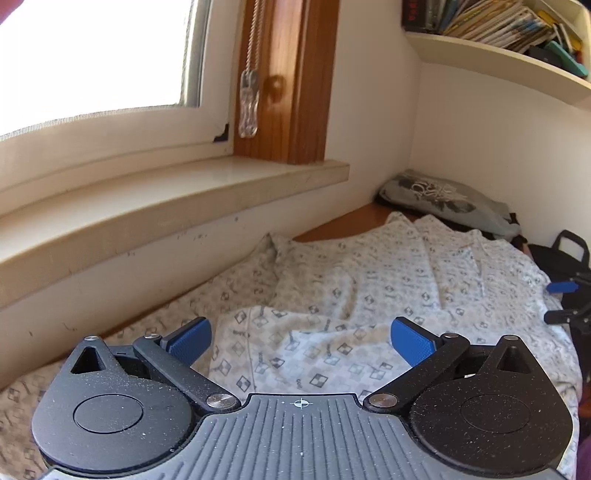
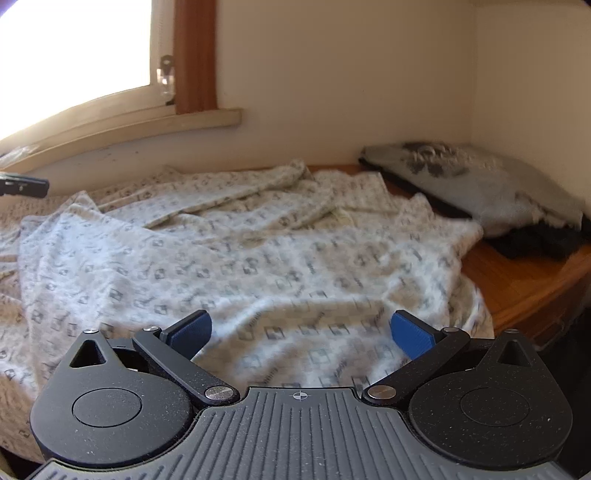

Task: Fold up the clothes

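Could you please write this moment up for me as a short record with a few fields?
surface: wooden table under a window sill
garment: patterned shirt, spread out, rumpled, partly folded
left gripper: open, nothing held, above the shirt
right gripper: open, nothing held, above the shirt
far corner: grey folded garment on dark clothes
shelf: books

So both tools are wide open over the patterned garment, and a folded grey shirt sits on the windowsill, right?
Not the windowsill: the right wrist view shows the folded grey shirt lying on the wooden table in the corner. Both tools, left and right, are open over the patterned garment.
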The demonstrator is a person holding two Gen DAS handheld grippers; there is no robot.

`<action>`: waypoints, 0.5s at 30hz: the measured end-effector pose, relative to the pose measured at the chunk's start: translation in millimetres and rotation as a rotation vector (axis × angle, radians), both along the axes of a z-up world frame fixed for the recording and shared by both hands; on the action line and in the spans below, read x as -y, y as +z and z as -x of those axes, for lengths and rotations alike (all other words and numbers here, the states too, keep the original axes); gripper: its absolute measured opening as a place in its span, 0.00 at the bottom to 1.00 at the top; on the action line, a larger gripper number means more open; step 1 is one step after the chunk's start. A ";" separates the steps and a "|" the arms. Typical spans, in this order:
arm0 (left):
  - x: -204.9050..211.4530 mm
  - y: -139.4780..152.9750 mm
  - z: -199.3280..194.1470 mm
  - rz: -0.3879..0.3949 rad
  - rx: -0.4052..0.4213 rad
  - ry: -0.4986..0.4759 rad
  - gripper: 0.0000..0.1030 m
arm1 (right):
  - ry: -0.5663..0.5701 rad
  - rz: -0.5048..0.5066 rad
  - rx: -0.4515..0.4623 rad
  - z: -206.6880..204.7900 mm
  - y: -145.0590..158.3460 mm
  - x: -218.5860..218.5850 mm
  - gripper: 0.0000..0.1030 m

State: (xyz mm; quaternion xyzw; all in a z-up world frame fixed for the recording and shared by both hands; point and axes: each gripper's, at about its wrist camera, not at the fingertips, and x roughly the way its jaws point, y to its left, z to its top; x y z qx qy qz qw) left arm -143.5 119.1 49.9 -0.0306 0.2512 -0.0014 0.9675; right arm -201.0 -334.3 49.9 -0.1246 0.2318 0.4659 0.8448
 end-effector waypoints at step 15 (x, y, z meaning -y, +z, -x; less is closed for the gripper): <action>-30.5 5.5 93.9 0.046 0.049 0.114 1.00 | 0.235 0.090 0.109 85.2 74.3 -24.0 0.54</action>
